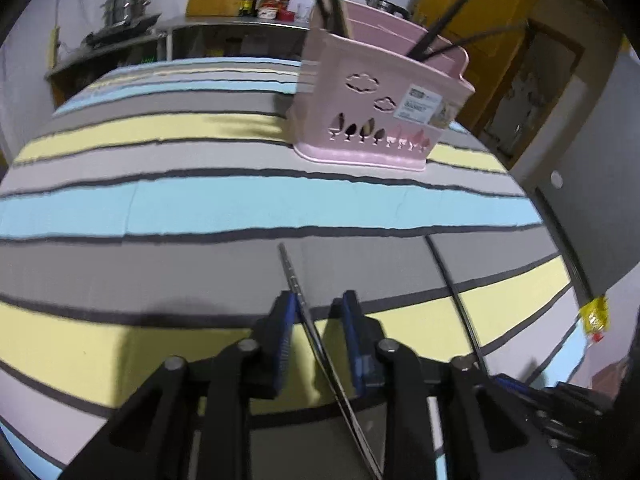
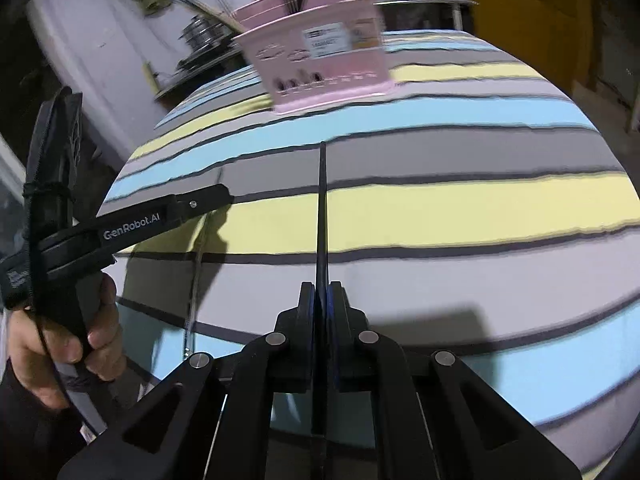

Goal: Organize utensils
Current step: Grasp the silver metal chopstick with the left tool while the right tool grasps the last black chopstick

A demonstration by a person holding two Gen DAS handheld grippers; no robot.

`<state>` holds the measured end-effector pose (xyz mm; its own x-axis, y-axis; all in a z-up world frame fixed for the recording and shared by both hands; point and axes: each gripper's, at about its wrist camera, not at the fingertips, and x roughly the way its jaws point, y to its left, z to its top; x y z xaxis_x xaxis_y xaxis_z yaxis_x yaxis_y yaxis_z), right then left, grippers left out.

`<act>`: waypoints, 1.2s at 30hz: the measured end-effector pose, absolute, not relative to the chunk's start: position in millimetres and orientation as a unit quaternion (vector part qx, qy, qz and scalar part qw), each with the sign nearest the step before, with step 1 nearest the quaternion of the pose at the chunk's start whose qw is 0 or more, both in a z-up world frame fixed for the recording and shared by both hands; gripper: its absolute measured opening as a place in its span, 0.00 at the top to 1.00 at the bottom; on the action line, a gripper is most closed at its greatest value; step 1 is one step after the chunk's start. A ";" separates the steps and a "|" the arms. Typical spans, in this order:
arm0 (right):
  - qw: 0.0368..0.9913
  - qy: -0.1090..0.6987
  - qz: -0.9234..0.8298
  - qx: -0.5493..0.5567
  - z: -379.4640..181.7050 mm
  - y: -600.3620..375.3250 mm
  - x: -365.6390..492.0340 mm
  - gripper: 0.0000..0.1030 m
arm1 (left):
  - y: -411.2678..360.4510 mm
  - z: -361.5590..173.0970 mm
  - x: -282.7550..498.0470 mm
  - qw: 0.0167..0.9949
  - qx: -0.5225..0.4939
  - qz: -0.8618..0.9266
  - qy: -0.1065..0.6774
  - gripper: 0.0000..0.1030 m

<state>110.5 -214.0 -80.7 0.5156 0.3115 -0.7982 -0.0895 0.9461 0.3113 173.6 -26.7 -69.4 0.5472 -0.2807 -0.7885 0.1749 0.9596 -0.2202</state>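
Note:
My left gripper (image 1: 320, 300) is shut on a thin silver chopstick (image 1: 294, 280) that crosses slantwise between its blue pads, tip forward over the striped tablecloth (image 1: 200, 208). In the right wrist view the left gripper (image 2: 224, 194) hovers at the left, and the silver chopstick (image 2: 194, 280) casts a shadow on the cloth. My right gripper (image 2: 320, 286) is shut on a black chopstick (image 2: 322, 200) that points straight ahead. The black chopstick (image 1: 452, 284) also shows at the right of the left wrist view. A pink utensil basket (image 1: 380, 120) (image 2: 320, 64) stands at the far side, holding several dark sticks.
A person's hand (image 2: 60, 340) grips the left gripper's handle. Behind the table stands a steel counter (image 1: 224, 24) with pots, bottles and jars. Yellow wooden doors (image 1: 480, 8) lie to the right. The table's right edge (image 1: 560, 264) drops off near a grey wall.

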 end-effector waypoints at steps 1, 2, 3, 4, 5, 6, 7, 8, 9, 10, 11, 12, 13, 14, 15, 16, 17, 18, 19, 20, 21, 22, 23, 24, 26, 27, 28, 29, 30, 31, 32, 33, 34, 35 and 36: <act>0.862 0.478 0.113 0.122 -79.9 -216.6 109.3 0.94 | -29.9 -69.3 175.3 0.878 -0.046 -0.133 0.458 0.91; 0.862 0.477 0.109 0.133 -79.8 -220.1 108.5 0.94 | -32.2 -69.2 176.9 0.877 -0.037 -0.139 0.458 0.91; 0.860 0.478 0.109 0.140 -79.6 -222.0 108.5 0.94 | -33.0 -68.3 178.0 0.877 -0.030 -0.145 0.457 0.91; 0.858 0.479 0.111 0.145 -79.4 -222.7 110.0 0.94 | -33.4 -67.6 179.9 0.877 -0.021 -0.150 0.457 0.92; 0.857 0.480 0.114 0.147 -78.4 -223.2 111.8 0.94 | -33.0 -66.7 181.4 0.877 -0.015 -0.151 0.456 0.92; 0.858 0.479 0.117 0.148 -76.5 -223.9 114.4 0.93 | -31.4 -65.2 183.3 0.878 -0.010 -0.153 0.454 0.93; 0.859 0.476 0.116 0.147 -74.3 -223.4 117.7 0.92 | -29.5 -63.5 184.5 0.878 -0.009 -0.157 0.453 0.94; 0.861 0.474 0.117 0.147 -71.6 -223.7 121.1 0.90 | -27.3 -62.2 185.7 0.877 -0.008 -0.161 0.452 0.94; 0.861 0.472 0.118 0.147 -69.7 -224.1 124.9 0.89 | -25.0 -61.0 186.6 0.877 -0.008 -0.163 0.453 0.93; 0.862 0.471 0.121 0.144 -68.3 -223.5 130.0 0.89 | -23.8 -60.4 187.7 0.876 -0.008 -0.164 0.453 0.93; 0.862 0.472 0.122 0.139 -67.8 -222.4 136.1 0.89 | -22.0 -59.9 188.4 0.876 -0.009 -0.164 0.453 0.93; 0.862 0.474 0.121 0.134 -67.8 -221.6 141.9 0.89 | -19.8 -59.8 189.0 0.875 -0.010 -0.162 0.455 0.93; 0.862 0.474 0.121 0.130 -67.6 -220.9 146.3 0.89 | -19.3 -60.8 189.1 0.875 -0.011 -0.160 0.456 0.93; 0.863 0.474 0.123 0.124 -66.9 -218.9 153.6 0.89 | -17.3 -61.9 190.3 0.874 -0.015 -0.158 0.460 0.93; 0.863 0.475 0.124 0.118 -66.7 -216.6 161.0 0.89 | -16.5 -63.7 192.0 0.872 -0.018 -0.156 0.464 0.92; 0.863 0.477 0.123 0.111 -67.1 -214.4 167.4 0.89 | -15.9 -65.8 193.9 0.869 -0.022 -0.156 0.469 0.90; 0.863 0.479 0.124 0.104 -67.9 -211.6 173.8 0.89 | -14.8 -67.0 195.1 0.867 -0.028 -0.157 0.472 0.89; 0.861 0.483 0.124 0.097 -69.3 -208.9 178.9 0.89 | -14.7 -67.6 195.9 0.865 -0.032 -0.160 0.474 0.85; 0.860 0.487 0.123 0.091 -70.9 -206.7 184.6 0.89 | -15.1 -67.8 196.7 0.865 -0.033 -0.161 0.474 0.83; 0.858 0.491 0.123 0.086 -71.9 -204.9 189.5 0.89 | -15.3 -67.6 198.0 0.865 -0.034 -0.158 0.475 0.82; 0.858 0.492 0.123 0.082 -73.3 -202.2 194.7 0.89 | -16.4 -67.8 199.5 0.864 -0.034 -0.156 0.477 0.82; 0.858 0.493 0.123 0.079 -73.4 -201.5 197.3 0.89 | -17.7 -68.0 201.0 0.864 -0.032 -0.153 0.478 0.81; 0.858 0.494 0.123 0.074 -73.5 -199.5 201.4 0.89 | -19.6 -68.2 202.4 0.864 -0.027 -0.150 0.479 0.81; 0.857 0.496 0.123 0.069 -74.1 -198.1 204.4 0.89 | -21.4 -68.3 203.2 0.864 -0.022 -0.148 0.480 0.81; 0.854 0.502 0.122 0.056 -76.2 -193.0 210.7 0.89 | -24.4 -69.2 203.6 0.866 -0.012 -0.143 0.479 0.81; 0.854 0.503 0.122 0.053 -76.8 -192.5 212.7 0.89 | -26.1 -69.8 203.5 0.867 -0.007 -0.141 0.477 0.81; 0.854 0.503 0.121 0.050 -77.2 -192.8 213.8 0.89 | -27.5 -70.1 203.3 0.869 -0.003 -0.139 0.476 0.81; 0.854 0.503 0.120 0.047 -77.4 -191.5 214.6 0.89 | -28.3 -70.4 203.1 0.870 0.000 -0.137 0.474 0.81; 0.855 0.504 0.119 0.042 -77.2 -189.6 215.2 0.90 | -30.0 -70.6 202.8 0.871 0.004 -0.134 0.472 0.82; 0.855 0.504 0.117 0.036 -76.8 -187.5 215.9 0.90 | -31.0 -70.7 202.6 0.872 0.008 -0.132 0.471 0.84; 0.856 0.504 0.114 0.030 -76.6 -184.6 216.6 0.93 | -31.7 -70.6 202.6 0.873 0.010 -0.129 0.470 0.86; 0.856 0.504 0.112 0.025 -76.7 -183.8 217.4 0.95 | -31.7 -70.5 203.6 0.874 0.010 -0.126 0.469 0.90; 0.856 0.504 0.114 0.026 -77.1 -183.1 220.3 0.95 | -31.5 -70.1 204.5 0.874 0.009 -0.124 0.470 0.95; 0.855 0.505 0.117 0.028 -76.6 -183.4 221.6 0.95 | -31.3 -69.4 205.8 0.873 0.007 -0.123 0.473 0.95; 0.853 0.507 0.120 0.034 -75.5 -185.3 222.5 0.96 | -30.2 -68.2 207.1 0.871 0.000 -0.125 0.476 0.96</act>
<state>222.5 -185.3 -75.5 0.4565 0.2400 -0.8568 -0.1704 0.9687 0.1806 207.1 -30.2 -68.2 0.5165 -0.2166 -0.8285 0.2174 0.9689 -0.1178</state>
